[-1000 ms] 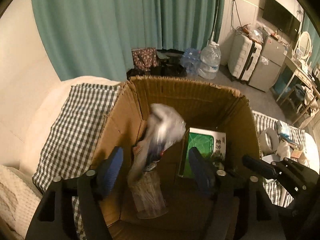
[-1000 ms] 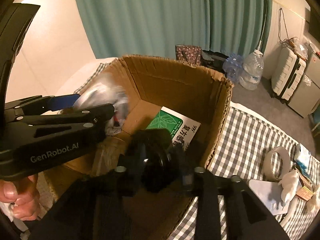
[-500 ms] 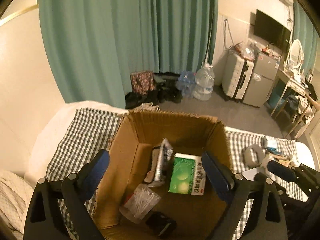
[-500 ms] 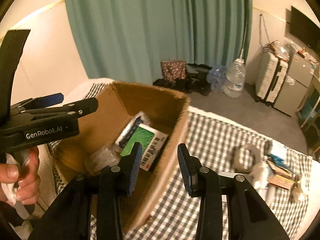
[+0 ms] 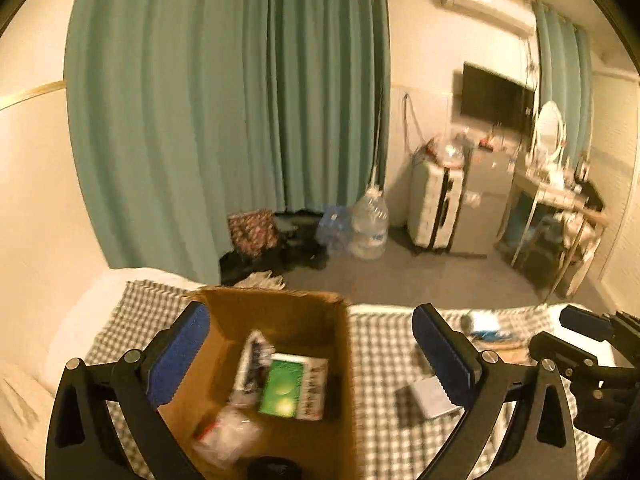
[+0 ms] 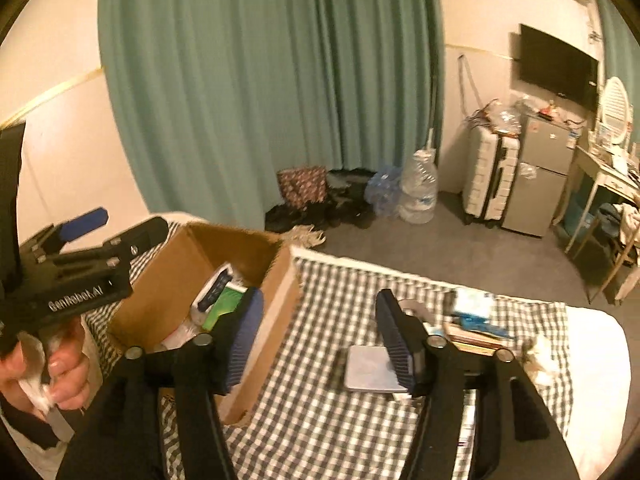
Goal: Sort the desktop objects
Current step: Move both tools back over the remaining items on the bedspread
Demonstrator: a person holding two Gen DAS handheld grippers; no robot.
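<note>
Both loads are in: my left gripper (image 5: 310, 354) has lifted clear of the cardboard box (image 6: 276, 312), fingers released and empty, and my right gripper (image 6: 318, 338) has let go too, swinging out over the checked bed (image 6: 320, 420). Green packet (image 5: 286, 390) sits inside the box; next pick, I reckon, the white card (image 6: 366, 368)

1. We see a teal curtain (image 6: 272, 88) across the back wall, reaching the floor.
2. Large water jug (image 6: 419, 188) on the grey floor, just beside a white suitcase (image 6: 490, 172).
3. Small grey fridge (image 6: 540, 176) right of the suitcase.
4. Black TV (image 6: 558, 66) wall-mounted above them.
5. Patterned bag (image 5: 252, 232) at the curtain's foot.
6. Air conditioner (image 5: 486, 4) up high.
</note>
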